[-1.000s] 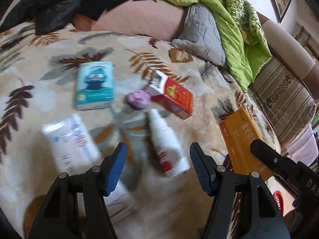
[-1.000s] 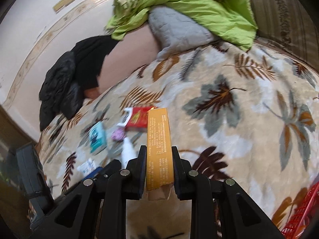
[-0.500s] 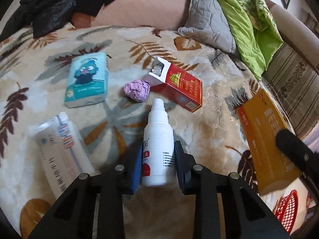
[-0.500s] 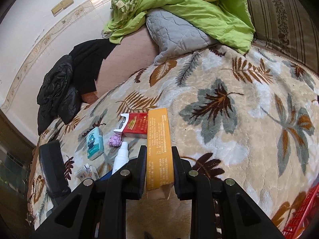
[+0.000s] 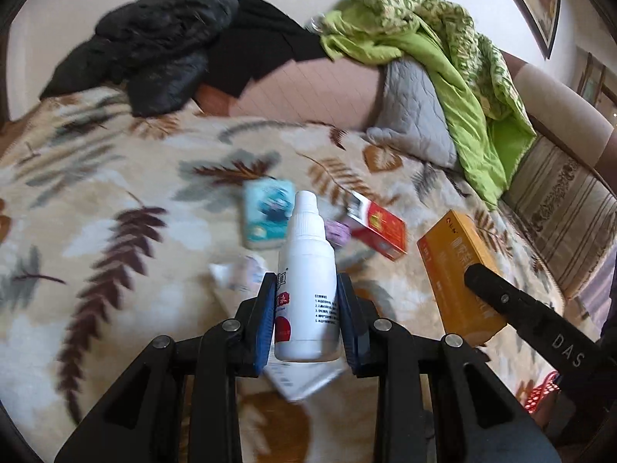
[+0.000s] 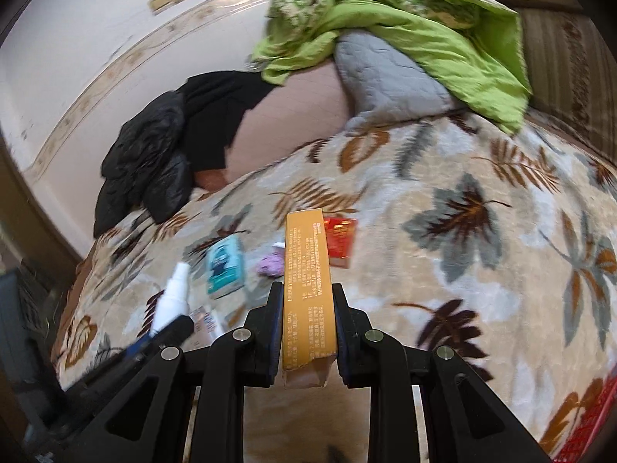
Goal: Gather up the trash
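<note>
Over leaf-print blanket point(image 5: 115, 270), fingers grip white bottle point(image 5: 306, 289) (label unreadable) and orange box point(image 6: 308, 289).

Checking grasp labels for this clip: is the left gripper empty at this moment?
No, the left gripper is clamped on a white spray bottle, its blue pads pressing both sides of the bottle's body.

One white bottle point(image 5: 306, 270), one orange box point(image 5: 455, 266), one red box point(image 5: 380, 227), one teal packet point(image 5: 266, 212), one purple wad point(image 5: 337, 231), one white packet point(image 5: 241, 274).
</note>
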